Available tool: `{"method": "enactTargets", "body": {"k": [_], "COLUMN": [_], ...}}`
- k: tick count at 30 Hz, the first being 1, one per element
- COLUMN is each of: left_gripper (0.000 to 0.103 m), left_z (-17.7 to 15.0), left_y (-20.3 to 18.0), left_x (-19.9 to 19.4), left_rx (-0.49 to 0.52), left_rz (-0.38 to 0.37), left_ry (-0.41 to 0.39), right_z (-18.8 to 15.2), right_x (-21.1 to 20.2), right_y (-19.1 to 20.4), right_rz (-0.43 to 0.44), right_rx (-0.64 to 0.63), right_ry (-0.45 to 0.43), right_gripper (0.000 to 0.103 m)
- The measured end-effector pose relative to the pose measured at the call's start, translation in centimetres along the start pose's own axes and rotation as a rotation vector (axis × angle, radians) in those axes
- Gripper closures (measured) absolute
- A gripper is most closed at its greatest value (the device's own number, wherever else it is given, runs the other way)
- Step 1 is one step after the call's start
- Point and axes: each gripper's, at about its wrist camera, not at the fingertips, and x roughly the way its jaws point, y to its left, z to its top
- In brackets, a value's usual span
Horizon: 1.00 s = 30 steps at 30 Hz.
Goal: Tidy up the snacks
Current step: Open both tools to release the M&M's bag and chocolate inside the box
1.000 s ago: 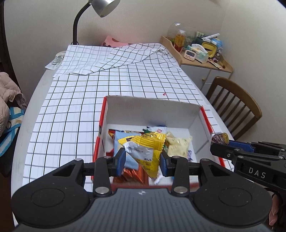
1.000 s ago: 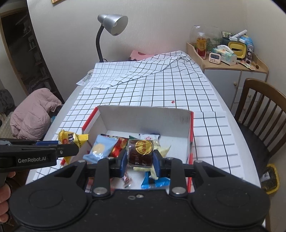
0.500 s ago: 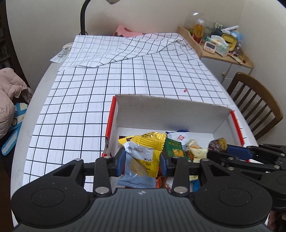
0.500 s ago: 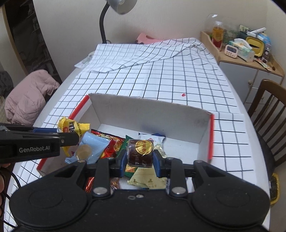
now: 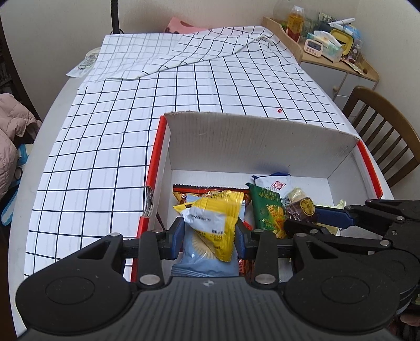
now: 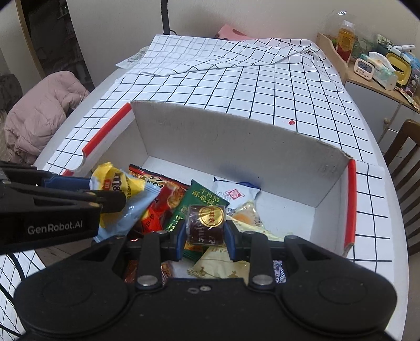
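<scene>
Left tongs [image 5: 209,234] hide the yellow packet's [image 5: 212,223] lower half; label blurred.

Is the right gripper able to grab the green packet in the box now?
Probably not yet: the right gripper is shut on a brown candy, though the green packet lies right below.

Home dining room is indicated; oval table [image 5: 31,168] is covered with checked tablecloth [image 5: 210,86]; wooden slat-back chair [image 5: 388,136] is drawn up beside it; side cabinet [image 6: 378,110] is loaded with tissue box [image 6: 380,67], small digital clock [image 6: 363,68] and bottle [image 6: 345,39]; pink padded jacket [image 6: 42,115] is draped at table's edge; lamp stem [image 5: 115,15] is seen by plain wall.
</scene>
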Motion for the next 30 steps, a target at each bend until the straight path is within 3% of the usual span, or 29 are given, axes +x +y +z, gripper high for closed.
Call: {"method": "enactTargets", "body": {"k": [11, 14, 30], "left_gripper": [0.064, 0.059, 0.051], "left_z": [-0.2, -0.4, -2.0], "left_y": [0.2, 0.1, 0.1], "left_x": [-0.3, -0.9, -6.3], "left_rx": [0.0, 0.006, 0.012], "left_rz": [-0.001, -0.003, -0.063], "left_ry": [-0.008, -0.019, -0.107], "right_z": [-0.3, -0.5, -2.4], "right_x": [-0.3, -0.9, -7.7], "right_y": [-0.1, -0.3, -0.7], "right_rz": [-0.012, -0.015, 0.024], "right_rx": [0.018, 0.03, 0.087], "right_ry": [-0.004, -0.012, -0.119], "right_gripper": [0.07, 0.069, 0.059]}}
